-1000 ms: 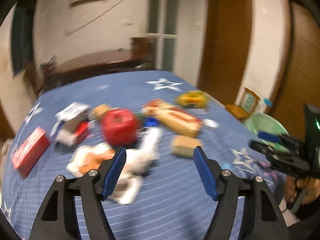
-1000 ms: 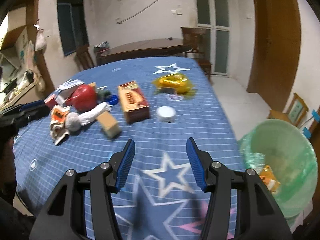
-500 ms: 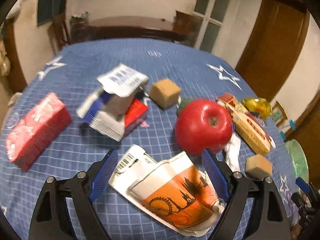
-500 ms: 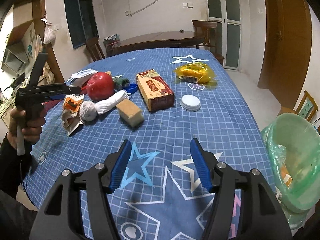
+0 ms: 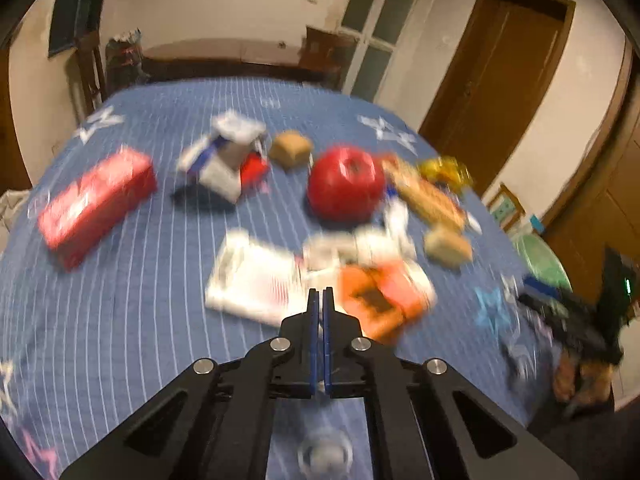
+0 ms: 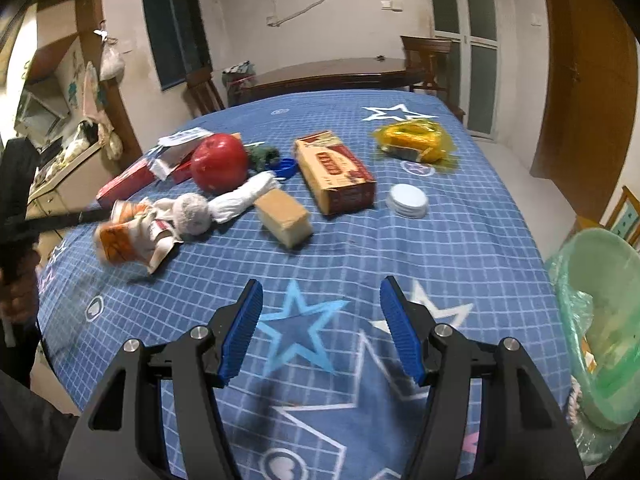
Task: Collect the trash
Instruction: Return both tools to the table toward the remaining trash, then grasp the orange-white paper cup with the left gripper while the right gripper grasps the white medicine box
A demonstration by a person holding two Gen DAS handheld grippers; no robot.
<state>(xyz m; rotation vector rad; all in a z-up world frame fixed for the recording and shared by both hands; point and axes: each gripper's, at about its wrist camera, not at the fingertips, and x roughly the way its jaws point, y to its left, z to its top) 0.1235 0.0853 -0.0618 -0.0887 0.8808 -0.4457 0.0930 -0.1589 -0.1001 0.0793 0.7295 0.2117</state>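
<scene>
- The left claw (image 5: 319, 300) is pressed closed, its 2 blue pads meeting with hardly a gap; the tips sit at the near edge of the flattened orange-and-white paper cup (image 5: 372, 300), but the blur hides whether any of it is pinched between them.
- In the right wrist view the same paper cup (image 6: 128, 236) lies on the blue checked cloth of the bench (image 6: 440, 264), at its left side, with the left claw reaching in from the left as a dark blurred bar.
- The right claw (image 6: 320, 336) is spread wide and holds nothing, hovering over a blue star printed on the cloth, well apart from the clutter.
- A grey sock ball (image 6: 192, 214) touches the cup, and a rolled white cloth (image 6: 244, 196) stretches from it toward the red apple (image 6: 219, 162).
- A tan block (image 6: 285, 216) lies just beside a brown carton (image 6: 334, 170); a white lid (image 6: 407, 200) sits right of the carton, and a yellow wrapper (image 6: 414, 142) lies farther back.
- A red box (image 5: 96, 202) sits at the left of the bench, near crumpled white-and-blue packaging (image 5: 226, 156).
- A green bin (image 6: 600, 320) lined with a green bag stands off the bench's right edge, with some trash inside.
</scene>
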